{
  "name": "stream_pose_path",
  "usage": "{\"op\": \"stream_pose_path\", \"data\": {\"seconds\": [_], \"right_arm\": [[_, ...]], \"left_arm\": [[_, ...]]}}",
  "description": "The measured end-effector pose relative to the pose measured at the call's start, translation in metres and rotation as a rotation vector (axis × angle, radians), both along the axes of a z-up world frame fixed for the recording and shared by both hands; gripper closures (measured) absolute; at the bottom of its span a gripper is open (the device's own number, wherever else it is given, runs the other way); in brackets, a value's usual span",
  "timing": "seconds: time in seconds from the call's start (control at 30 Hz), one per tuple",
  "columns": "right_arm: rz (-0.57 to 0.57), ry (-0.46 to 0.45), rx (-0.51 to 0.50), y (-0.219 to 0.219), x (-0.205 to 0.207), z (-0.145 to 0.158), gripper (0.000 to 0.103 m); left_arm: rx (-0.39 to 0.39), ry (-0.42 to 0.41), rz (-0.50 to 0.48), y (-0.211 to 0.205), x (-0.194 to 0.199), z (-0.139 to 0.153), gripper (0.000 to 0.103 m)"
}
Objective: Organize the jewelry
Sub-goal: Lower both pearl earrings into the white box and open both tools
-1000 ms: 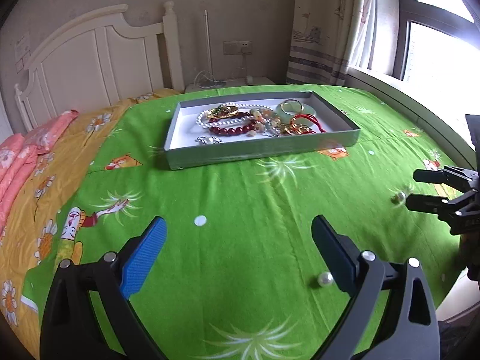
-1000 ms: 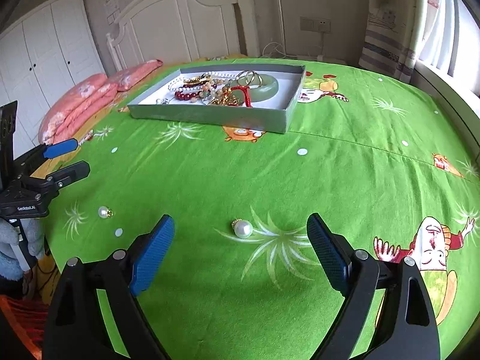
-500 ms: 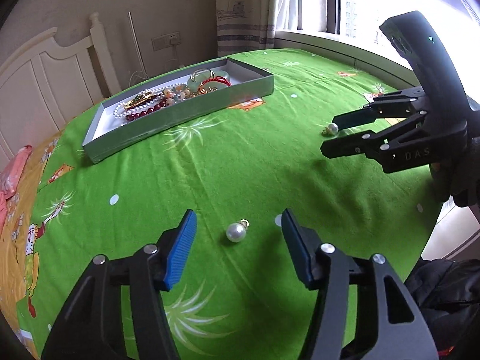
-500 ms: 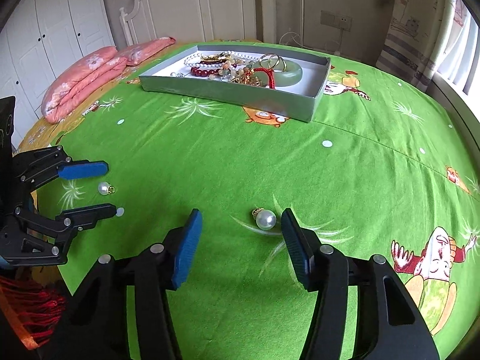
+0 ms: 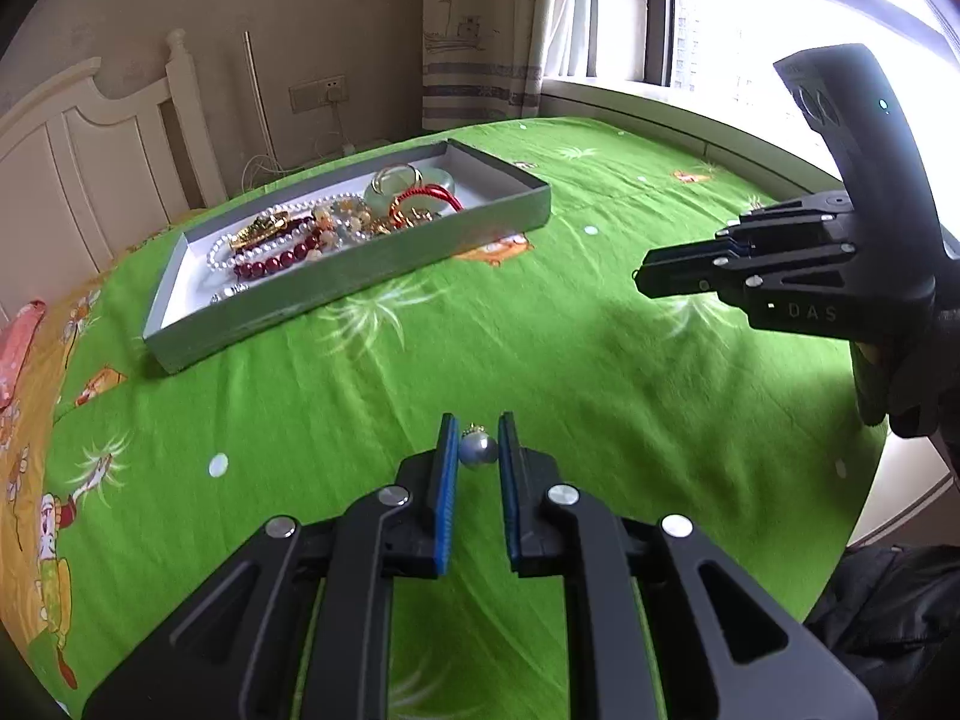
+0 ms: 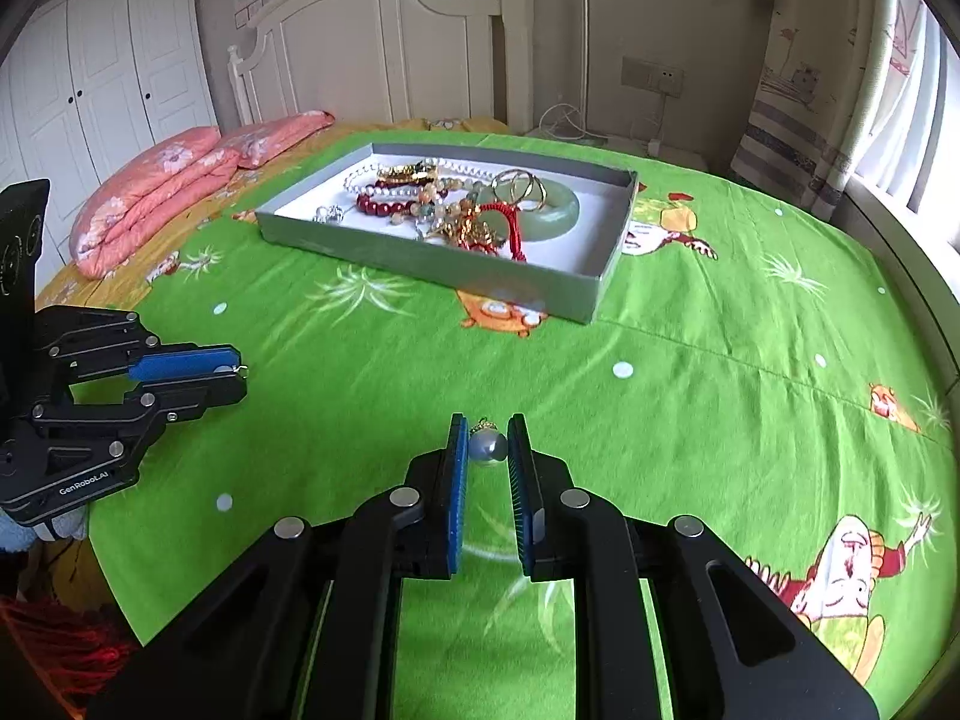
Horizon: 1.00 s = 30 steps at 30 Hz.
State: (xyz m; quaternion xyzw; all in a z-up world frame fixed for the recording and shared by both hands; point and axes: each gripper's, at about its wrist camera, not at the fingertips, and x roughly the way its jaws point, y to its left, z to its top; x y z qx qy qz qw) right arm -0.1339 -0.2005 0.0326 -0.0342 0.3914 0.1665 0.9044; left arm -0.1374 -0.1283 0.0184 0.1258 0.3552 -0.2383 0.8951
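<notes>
now two black grippers with blue pads work over the green printed bedsheet [image 6: 690,420]. the left gripper [image 5: 478,450] has just been closing and pinches one round white pearl pendant [image 5: 478,451]; the right gripper [image 6: 487,447] has likewise been closing onto a second pearl pendant [image 6: 487,447]. beyond both, one shallow grey cardboard tray [image 6: 456,267] holds tangled bead bracelets, pearl strands and one pale green jade bangle [image 6: 555,213].

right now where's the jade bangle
In the grey tray on the green bedspread, at its right end in the right wrist view, beside the red cord: jade bangle.
</notes>
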Motion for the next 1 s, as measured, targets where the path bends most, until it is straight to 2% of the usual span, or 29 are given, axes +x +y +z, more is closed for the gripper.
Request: {"op": "stream_pose_path", "data": {"seconds": [0.23, 0.3, 0.5, 0.53, 0.57, 0.6, 0.7, 0.73, 0.8, 0.83, 0.9, 1.0], "right_arm": [[-0.032, -0.060, 0.076, 0.021, 0.055, 0.016, 0.087], [-0.044, -0.068, 0.103, 0.026, 0.072, 0.018, 0.087], [-0.050, -0.006, 0.148, 0.046, 0.112, 0.010, 0.086], [-0.058, -0.001, 0.152, 0.048, 0.115, 0.008, 0.082], [-0.067, -0.003, 0.147, 0.050, 0.117, 0.007, 0.077], [-0.078, -0.006, 0.145, 0.050, 0.117, 0.006, 0.072], [-0.118, -0.018, 0.171, 0.047, 0.113, 0.002, 0.064], [-0.137, -0.023, 0.174, 0.045, 0.112, 0.001, 0.064], [-0.168, -0.039, 0.161, 0.045, 0.109, -0.001, 0.064], [-0.183, -0.053, 0.147, 0.046, 0.107, 0.000, 0.058], [-0.220, -0.086, 0.118, 0.049, 0.104, 0.002, 0.048], [-0.264, -0.109, 0.101, 0.047, 0.101, 0.004, 0.036]], "left_arm": [[-0.116, -0.042, 0.144, 0.001, 0.083, 0.031, 0.090], [-0.116, -0.048, 0.184, -0.003, 0.103, 0.033, 0.090], [-0.134, -0.002, 0.306, 0.005, 0.146, 0.022, 0.090], [-0.145, 0.001, 0.327, 0.009, 0.149, 0.021, 0.090], [-0.153, 0.001, 0.339, 0.012, 0.150, 0.020, 0.082], [-0.156, -0.002, 0.343, 0.014, 0.148, 0.019, 0.061], [-0.126, -0.049, 0.388, 0.020, 0.141, 0.019, 0.045], [-0.130, -0.053, 0.393, 0.023, 0.139, 0.018, 0.042], [-0.135, -0.061, 0.418, 0.030, 0.135, 0.018, 0.028], [-0.144, -0.073, 0.425, 0.034, 0.132, 0.019, 0.025], [-0.152, -0.115, 0.434, 0.039, 0.124, 0.023, 0.012], [-0.142, -0.166, 0.437, 0.043, 0.116, 0.029, 0.006]]}}
